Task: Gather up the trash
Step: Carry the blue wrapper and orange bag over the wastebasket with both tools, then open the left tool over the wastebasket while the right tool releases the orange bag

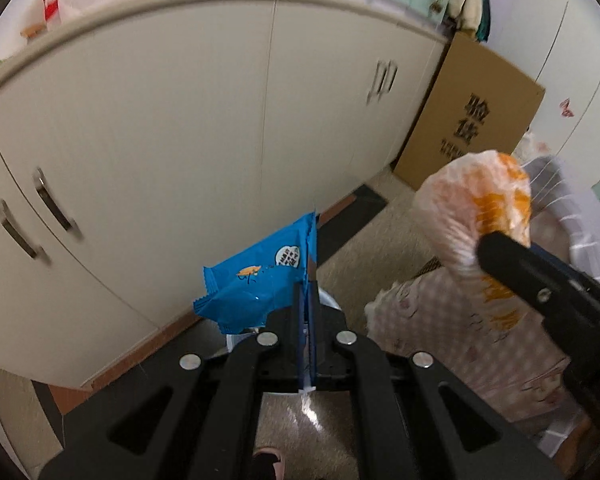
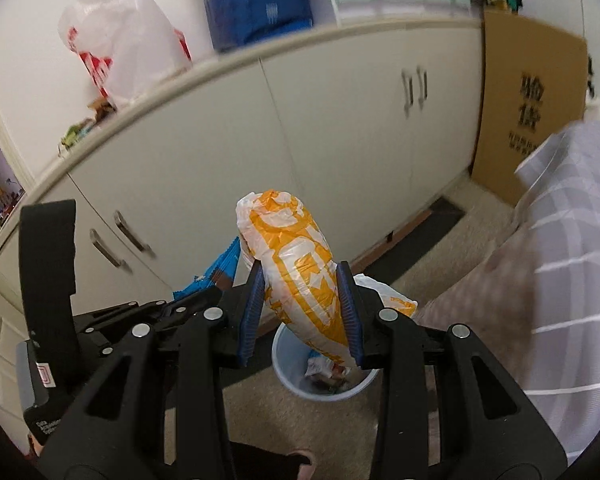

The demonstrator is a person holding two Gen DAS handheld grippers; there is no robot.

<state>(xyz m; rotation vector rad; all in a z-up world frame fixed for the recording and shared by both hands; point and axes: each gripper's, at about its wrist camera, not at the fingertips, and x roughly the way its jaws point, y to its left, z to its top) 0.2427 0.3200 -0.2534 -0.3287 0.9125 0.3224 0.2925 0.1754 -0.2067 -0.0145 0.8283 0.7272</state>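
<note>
My left gripper (image 1: 307, 304) is shut on a blue snack wrapper (image 1: 256, 284), held in the air in front of the cream cabinets. My right gripper (image 2: 300, 292) is shut on an orange-and-white plastic bag (image 2: 296, 276) and holds it just above a pale blue trash bin (image 2: 286, 376) with scraps inside. The bag also shows in the left wrist view (image 1: 476, 216) at the right, with the right gripper's black body below it. The blue wrapper also shows in the right wrist view (image 2: 216, 272) at the left. The bin is mostly hidden behind my left gripper.
Cream cabinets (image 1: 180, 140) with metal handles run along the back. A brown cardboard box (image 1: 472, 116) leans at their right end. A bed with pink and checked bedding (image 2: 560, 280) lies on the right. The floor is beige carpet (image 1: 380, 256). A white plastic bag (image 2: 120, 52) sits on the countertop.
</note>
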